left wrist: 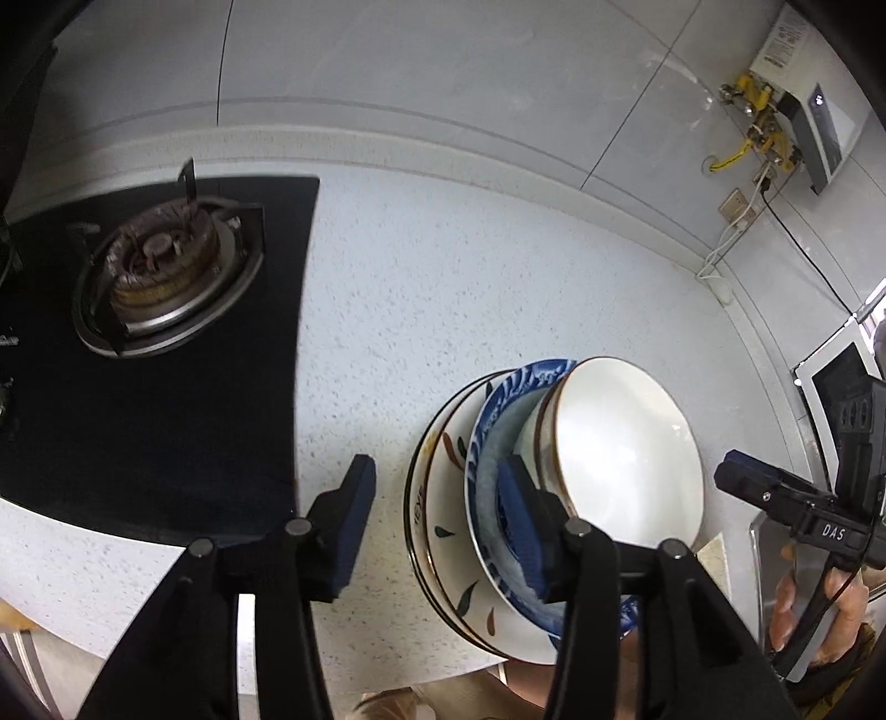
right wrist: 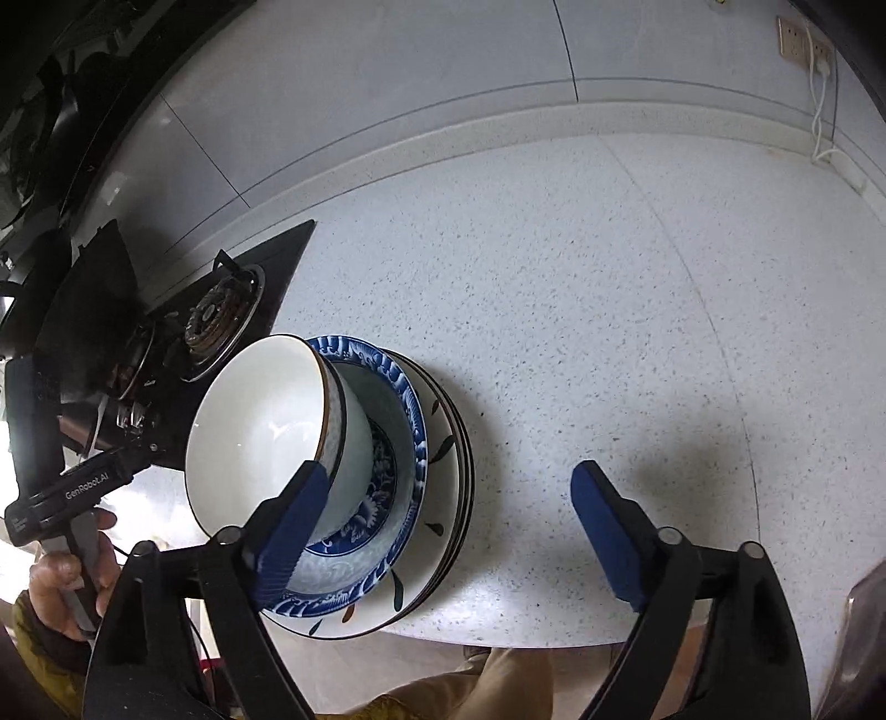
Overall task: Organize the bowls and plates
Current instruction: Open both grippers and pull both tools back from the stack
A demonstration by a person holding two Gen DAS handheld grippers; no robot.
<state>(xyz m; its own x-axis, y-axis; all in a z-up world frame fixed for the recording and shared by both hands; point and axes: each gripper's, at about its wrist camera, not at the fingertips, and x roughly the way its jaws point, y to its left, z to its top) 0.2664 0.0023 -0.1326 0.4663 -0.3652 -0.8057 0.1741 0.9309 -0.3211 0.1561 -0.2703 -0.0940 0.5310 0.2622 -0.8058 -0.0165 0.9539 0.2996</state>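
A white bowl with a brown rim (left wrist: pixel 626 454) (right wrist: pixel 260 421) sits tilted inside a blue patterned bowl (left wrist: pixel 493 443) (right wrist: pixel 387 482). That bowl rests on stacked white plates with leaf marks (left wrist: pixel 443 526) (right wrist: pixel 443 526) near the counter's front edge. My left gripper (left wrist: pixel 437 520) is open and empty, its right finger (left wrist: pixel 520 515) in front of the bowls. My right gripper (right wrist: pixel 448 531) is open and empty, its left finger (right wrist: pixel 288 531) in front of the white bowl. The stack lies between the right gripper's fingers in view.
A black gas stove (left wrist: pixel 149 277) (right wrist: pixel 221 315) lies left of the stack on the speckled white counter (left wrist: pixel 470 277) (right wrist: pixel 581 304). A water heater with yellow pipes (left wrist: pixel 786 122) hangs on the wall at right. A wall socket with a white cable (right wrist: pixel 803 44) is at the back right.
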